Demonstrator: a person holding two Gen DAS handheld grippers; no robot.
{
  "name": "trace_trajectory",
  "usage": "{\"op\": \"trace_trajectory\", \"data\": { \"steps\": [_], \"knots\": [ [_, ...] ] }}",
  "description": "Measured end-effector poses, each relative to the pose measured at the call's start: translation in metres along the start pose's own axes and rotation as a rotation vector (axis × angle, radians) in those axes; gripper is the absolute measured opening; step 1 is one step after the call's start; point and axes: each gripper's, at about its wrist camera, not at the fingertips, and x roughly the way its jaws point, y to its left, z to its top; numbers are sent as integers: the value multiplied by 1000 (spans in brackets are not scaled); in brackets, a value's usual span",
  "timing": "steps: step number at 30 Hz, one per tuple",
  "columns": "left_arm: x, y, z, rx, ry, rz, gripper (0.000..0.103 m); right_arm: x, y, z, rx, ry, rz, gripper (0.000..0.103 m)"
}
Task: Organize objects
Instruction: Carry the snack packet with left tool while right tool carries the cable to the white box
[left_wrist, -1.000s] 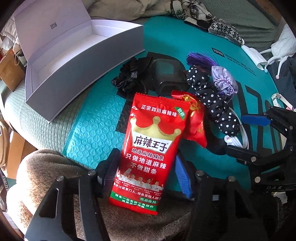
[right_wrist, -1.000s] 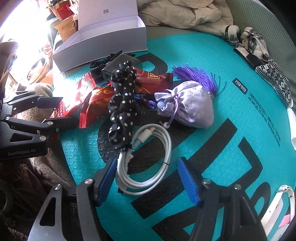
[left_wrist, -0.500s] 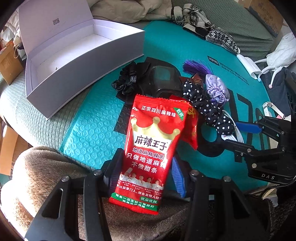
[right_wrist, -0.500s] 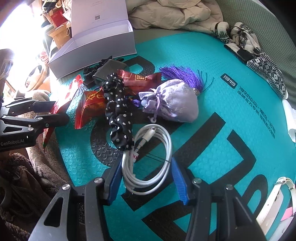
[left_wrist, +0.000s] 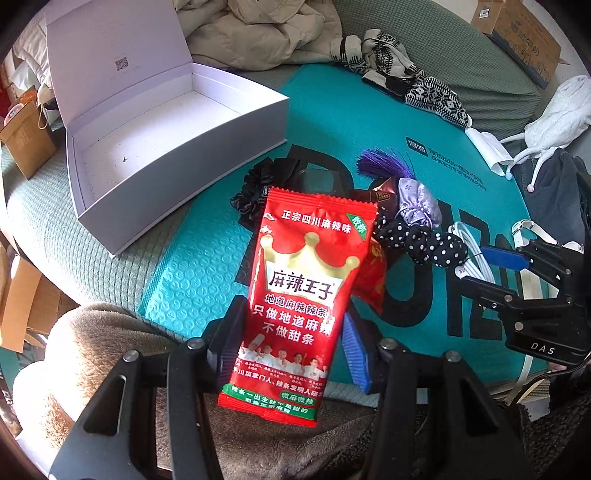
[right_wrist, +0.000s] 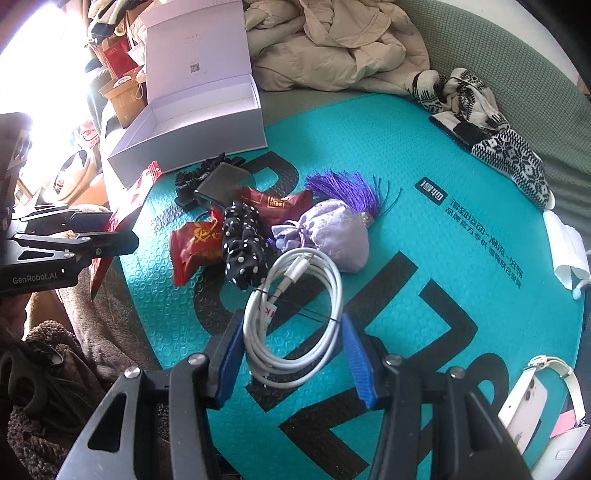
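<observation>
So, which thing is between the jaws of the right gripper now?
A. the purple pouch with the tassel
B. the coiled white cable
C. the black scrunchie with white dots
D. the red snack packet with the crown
B: in the right wrist view the coiled white cable sits between the two blue pads of the right gripper, while the red snack packet is in the left gripper.

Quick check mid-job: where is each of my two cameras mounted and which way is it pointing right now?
Left wrist: on the left gripper, looking steeply down at the red crown-printed snack packet it grips; its own black fingers show.
Right wrist: on the right gripper, looking steeply down at the coiled white charging cable it clamps; its own fingers show.
Shared: open white cardboard box, teal foam mat, and each other's gripper.
</observation>
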Motion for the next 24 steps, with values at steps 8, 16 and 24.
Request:
{"op": "trace_trajectory", "data": {
  "steps": [8,16,24],
  "knots": [
    [-23,15,-4,-42,-33,56,47,-9,15,14,-38,-47,37,52],
    [-47,25,-8,-80,-67,96,47,-18,33,31,-96,-92,80,52],
    [-69,39,-12,-122,-91,144,47,-17,62,48,-176,-108,141,52]
  ]
}}
